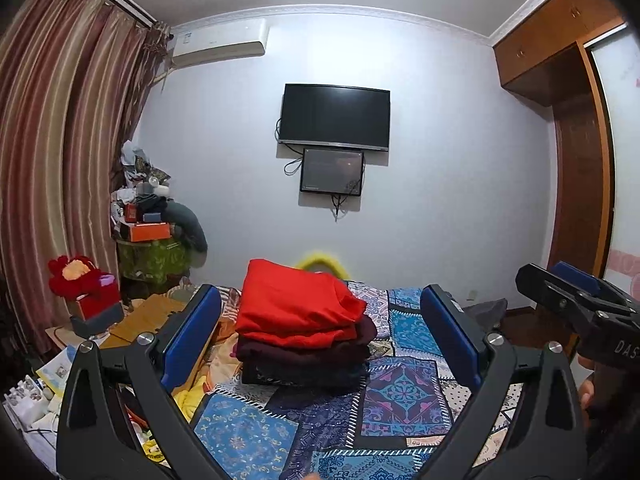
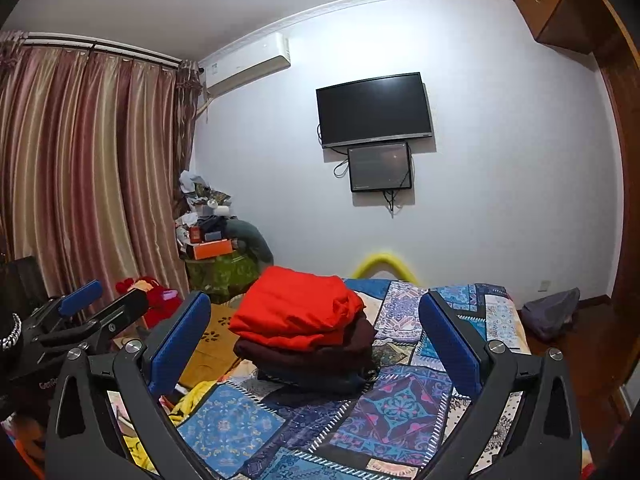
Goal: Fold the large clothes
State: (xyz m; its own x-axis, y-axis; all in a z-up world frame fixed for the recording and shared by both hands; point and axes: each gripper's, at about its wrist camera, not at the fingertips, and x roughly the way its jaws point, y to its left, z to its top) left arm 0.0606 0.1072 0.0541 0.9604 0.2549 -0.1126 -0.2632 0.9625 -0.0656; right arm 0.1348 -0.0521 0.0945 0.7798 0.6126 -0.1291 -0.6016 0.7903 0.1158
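Resting on the patchwork bedspread (image 1: 248, 436), folded clothes stack (image 1: 302, 324).

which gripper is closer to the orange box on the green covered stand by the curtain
Left. The left gripper sits on the curtain side, so the orange box lies just off its left. The right gripper is farther across the bed, beyond the left one.

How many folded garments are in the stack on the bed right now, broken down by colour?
Red: 1
Maroon: 1
Dark, at the bottom: 1, though it could hide more layers
Total: 3 visible in the stack, sitting on the patchwork bedspread. Both grippers, left and right, are open and empty.
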